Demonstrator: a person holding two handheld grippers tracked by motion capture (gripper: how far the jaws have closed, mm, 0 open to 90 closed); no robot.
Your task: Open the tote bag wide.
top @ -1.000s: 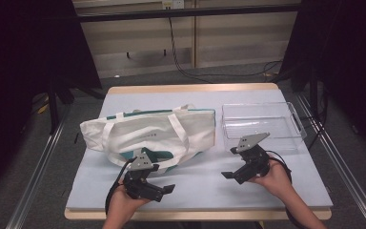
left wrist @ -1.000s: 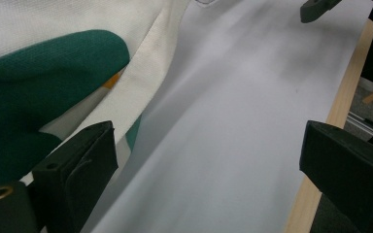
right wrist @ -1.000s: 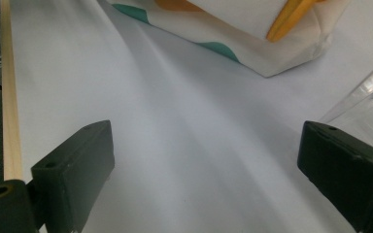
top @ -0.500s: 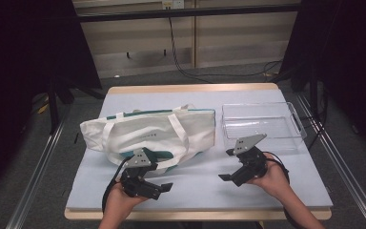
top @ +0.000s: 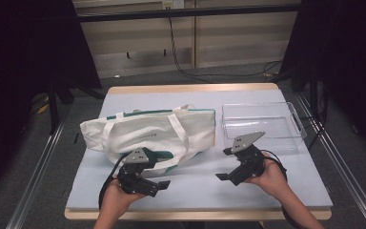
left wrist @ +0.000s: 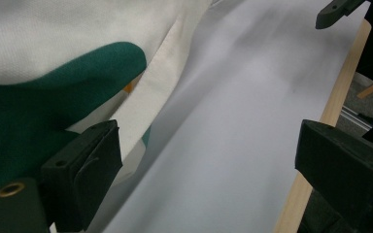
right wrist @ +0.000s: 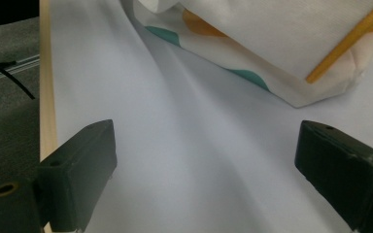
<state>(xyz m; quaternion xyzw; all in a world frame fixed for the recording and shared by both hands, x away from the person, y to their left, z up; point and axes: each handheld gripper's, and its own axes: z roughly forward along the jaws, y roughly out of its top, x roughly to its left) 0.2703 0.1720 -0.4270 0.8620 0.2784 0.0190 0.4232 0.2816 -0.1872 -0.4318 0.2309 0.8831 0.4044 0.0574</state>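
A white tote bag (top: pixel 147 133) with green trim and two handles lies on its side on the left half of the table. My left gripper (top: pixel 160 171) rests at the bag's near edge, open, with nothing between its jaws. In the left gripper view, the left gripper (left wrist: pixel 213 184) has the bag's green patch (left wrist: pixel 39 107) beside its left pad. My right gripper (top: pixel 224 164) is open and empty, in front of a clear plastic bin (top: pixel 262 125). The right gripper view has the right gripper (right wrist: pixel 211 182) facing the bag's bottom corner (right wrist: pixel 291 58) across bare mat.
A pale blue-grey mat (top: pixel 195 191) covers the table, with a wooden edge (top: pixel 181 88) around it. Metal rails (top: pixel 38 167) run along both sides. Cables lie on the floor behind. The other gripper's jaw tip (left wrist: pixel 337 9) appears at the top right of the left gripper view.
The right gripper has drifted slightly left and toward the table's front edge. The left gripper has barely shifted. Both stay open and empty.
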